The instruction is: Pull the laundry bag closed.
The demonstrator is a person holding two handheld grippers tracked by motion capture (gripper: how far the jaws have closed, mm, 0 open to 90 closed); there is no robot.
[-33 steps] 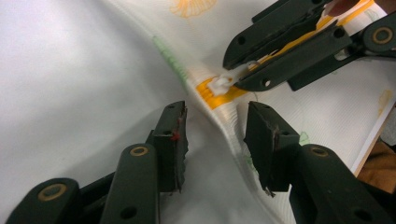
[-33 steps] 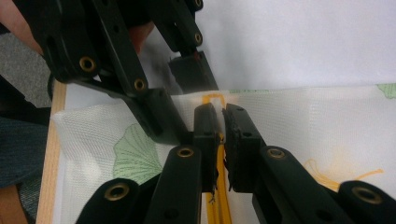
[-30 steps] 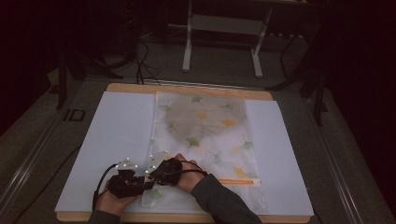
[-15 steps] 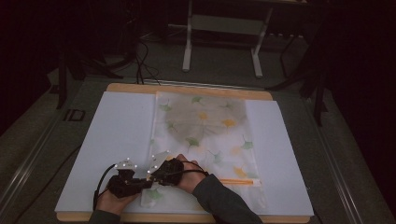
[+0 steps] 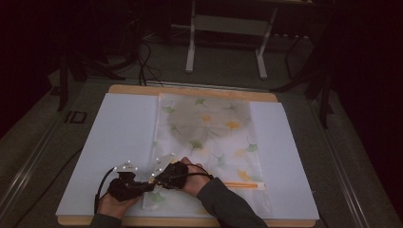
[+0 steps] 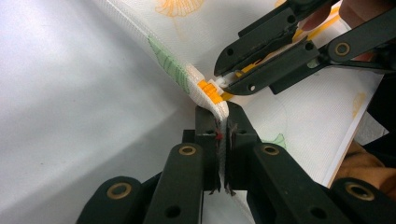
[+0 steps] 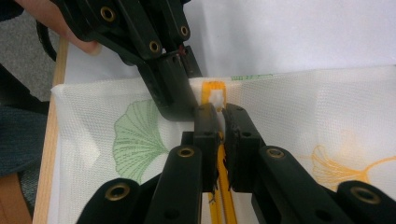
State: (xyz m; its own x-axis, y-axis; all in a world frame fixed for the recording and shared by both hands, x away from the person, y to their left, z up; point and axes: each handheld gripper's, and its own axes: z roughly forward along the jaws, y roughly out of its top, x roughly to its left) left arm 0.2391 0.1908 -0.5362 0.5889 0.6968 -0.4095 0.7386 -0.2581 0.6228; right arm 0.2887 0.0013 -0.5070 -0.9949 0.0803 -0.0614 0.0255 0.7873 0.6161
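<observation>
A white mesh bag (image 5: 209, 137) printed with green and orange leaves lies flat on the white sheet. Along its near edge runs an orange zipper (image 5: 242, 185). At the bag's near left corner both grippers meet. My left gripper (image 6: 223, 112) has just been closing and is now shut on the bag's fabric edge (image 6: 212, 100) beside the zipper's end. My right gripper (image 7: 219, 114) is shut on the white and orange zipper pull (image 7: 215, 95), with the zipper tape (image 7: 222, 186) running back between its jaws. In the high view the left gripper (image 5: 145, 186) and right gripper (image 5: 156, 179) nearly touch.
A white sheet (image 5: 119, 133) covers a wooden board (image 5: 190, 90) on a grey table. A metal stand (image 5: 228, 28) and cables (image 5: 142, 57) sit on the dark floor beyond the far edge. The person's hands and a dark sleeve (image 5: 228, 209) come in at the near edge.
</observation>
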